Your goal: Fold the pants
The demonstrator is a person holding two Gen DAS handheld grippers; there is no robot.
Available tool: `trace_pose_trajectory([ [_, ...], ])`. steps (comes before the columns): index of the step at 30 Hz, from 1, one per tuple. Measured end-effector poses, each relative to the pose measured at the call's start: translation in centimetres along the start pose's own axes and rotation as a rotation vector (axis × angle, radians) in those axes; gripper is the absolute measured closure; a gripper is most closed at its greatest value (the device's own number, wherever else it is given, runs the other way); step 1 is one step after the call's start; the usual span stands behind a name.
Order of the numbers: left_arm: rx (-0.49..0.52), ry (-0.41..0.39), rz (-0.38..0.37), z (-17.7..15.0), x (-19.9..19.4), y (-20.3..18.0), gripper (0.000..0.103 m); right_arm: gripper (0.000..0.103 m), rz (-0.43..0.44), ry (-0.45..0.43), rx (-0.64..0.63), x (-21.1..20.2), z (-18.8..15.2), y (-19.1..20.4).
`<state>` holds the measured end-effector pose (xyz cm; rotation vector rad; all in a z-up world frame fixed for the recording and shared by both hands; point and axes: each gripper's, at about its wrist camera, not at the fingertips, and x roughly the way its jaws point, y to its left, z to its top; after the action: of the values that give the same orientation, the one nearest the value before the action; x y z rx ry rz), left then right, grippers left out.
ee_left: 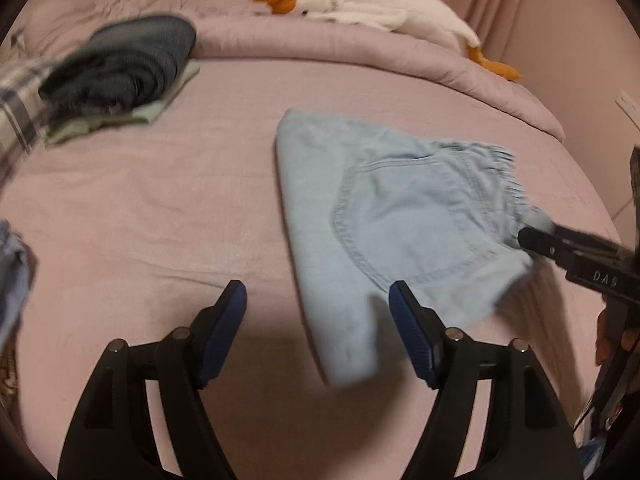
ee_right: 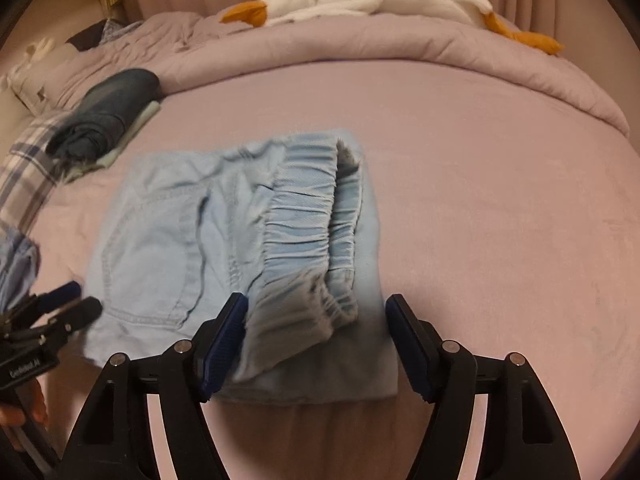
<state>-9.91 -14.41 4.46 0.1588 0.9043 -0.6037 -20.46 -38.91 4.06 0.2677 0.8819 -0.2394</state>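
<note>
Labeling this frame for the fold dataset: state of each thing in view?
shorts: folded, flat on bed, waistband on top
left gripper: open, empty
right gripper: open, empty, over waistband
dark pile: folded, stacked on a green garment
plush goose: lying on rolled duvet
duvet: pushed back, bunched

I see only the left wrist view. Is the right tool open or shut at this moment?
Observer: Open. The right tool has its jaws wide apart.
Operator: What lies between them?
Observer: The elastic waistband of the light blue shorts, not clamped.
Operator: Does the waistband lie flat?
Observer: No. It is folded over on top of the shorts, and it gapes open at its far end.
</note>
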Motion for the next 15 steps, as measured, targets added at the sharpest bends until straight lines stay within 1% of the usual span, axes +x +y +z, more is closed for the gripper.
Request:
trace_pose_trajectory([
  [3,0.006,-0.029,0.013,-0.1,-2.4,-0.9,0.012,0.031,0.001,-0.034,-0.017,-2.4,-0.1,0.3],
  [4,0.000,-0.036,0.012,-0.1,-3.2,-1.2,0.004,0.023,0.012,-0.048,-0.017,-3.3,-0.3,0.3],
  [5,-0.005,-0.042,0.012,0.0,-3.9,-1.4,0.000,0.016,0.019,-0.056,-0.020,-4.1,-0.4,0.6],
  [6,-0.014,-0.051,0.010,0.0,-4.9,-1.7,0.001,0.006,0.017,-0.063,-0.025,-4.8,-0.5,0.9],
  [9,-0.026,-0.061,-0.003,-0.2,-6.9,-2.7,0.001,0.004,0.026,-0.094,-0.053,-6.9,-1.1,2.0],
  [12,-0.051,-0.056,-0.004,-0.7,-8.5,-3.5,0.001,0.002,0.011,-0.108,-0.082,-8.5,-1.4,2.8],
  [14,-0.059,-0.054,0.014,-0.9,-9.3,-4.0,0.001,0.002,-0.008,-0.122,-0.098,-9.5,-1.6,3.4],
  [15,-0.054,-0.058,0.046,-1.1,-9.7,-4.3,0.001,0.002,-0.013,-0.127,-0.101,-9.9,-1.7,3.5],
])
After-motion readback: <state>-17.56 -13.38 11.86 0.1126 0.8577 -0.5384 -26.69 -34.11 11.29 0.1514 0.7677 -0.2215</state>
